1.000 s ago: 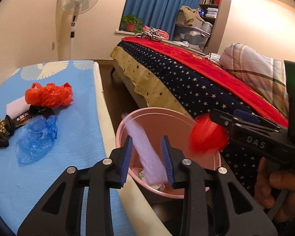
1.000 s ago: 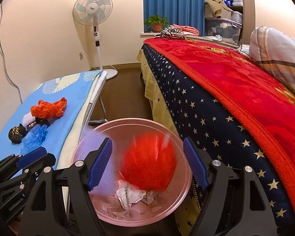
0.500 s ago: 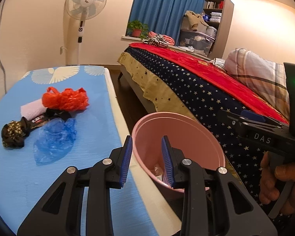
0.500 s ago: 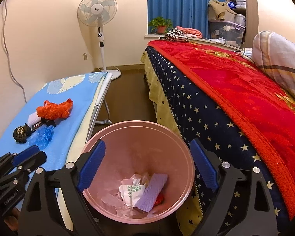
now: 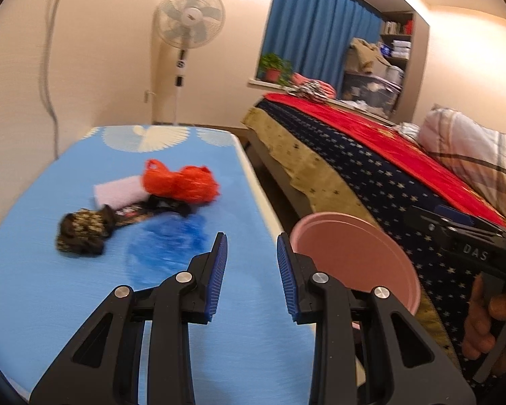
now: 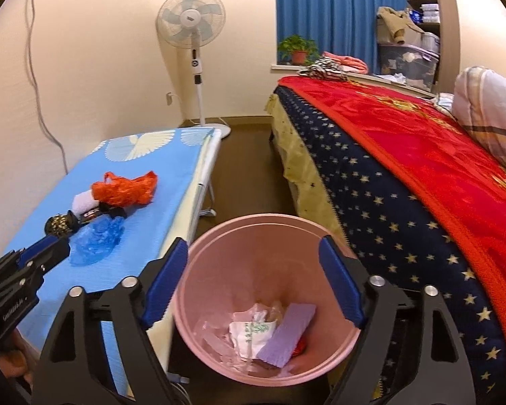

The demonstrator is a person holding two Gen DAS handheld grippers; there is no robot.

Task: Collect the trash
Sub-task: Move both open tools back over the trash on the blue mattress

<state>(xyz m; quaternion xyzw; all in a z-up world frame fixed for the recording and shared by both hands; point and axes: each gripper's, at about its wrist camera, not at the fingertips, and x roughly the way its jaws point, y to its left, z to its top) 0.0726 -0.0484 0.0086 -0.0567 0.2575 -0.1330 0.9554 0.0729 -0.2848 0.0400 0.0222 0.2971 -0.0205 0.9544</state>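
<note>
A pink bin [image 6: 269,236] stands between the blue table and the bed; it holds white paper, a purple piece [image 6: 286,334] and clear plastic. My right gripper [image 6: 254,276] is open and empty above its mouth. My left gripper [image 5: 249,263] is open and empty over the blue table [image 5: 50,287], near its right edge, with the bin [image 5: 354,256] to its right. On the table lie a blue plastic bag [image 5: 168,239], an orange bag [image 5: 182,182], a black wrapper [image 5: 151,207], a black patterned wad [image 5: 80,233] and a white-pink piece [image 5: 117,194].
A bed with a red blanket [image 6: 421,155] and starred cover lies right of the bin. A standing fan [image 6: 192,23] is by the far wall. Brown floor [image 6: 246,168] runs between table and bed. The right gripper's handle and hand [image 5: 482,303] show at right.
The purple piece and red ball dropped from the grippers into the bin. My left gripper swung left from over the bin to over the table. The right gripper stays over the bin.
</note>
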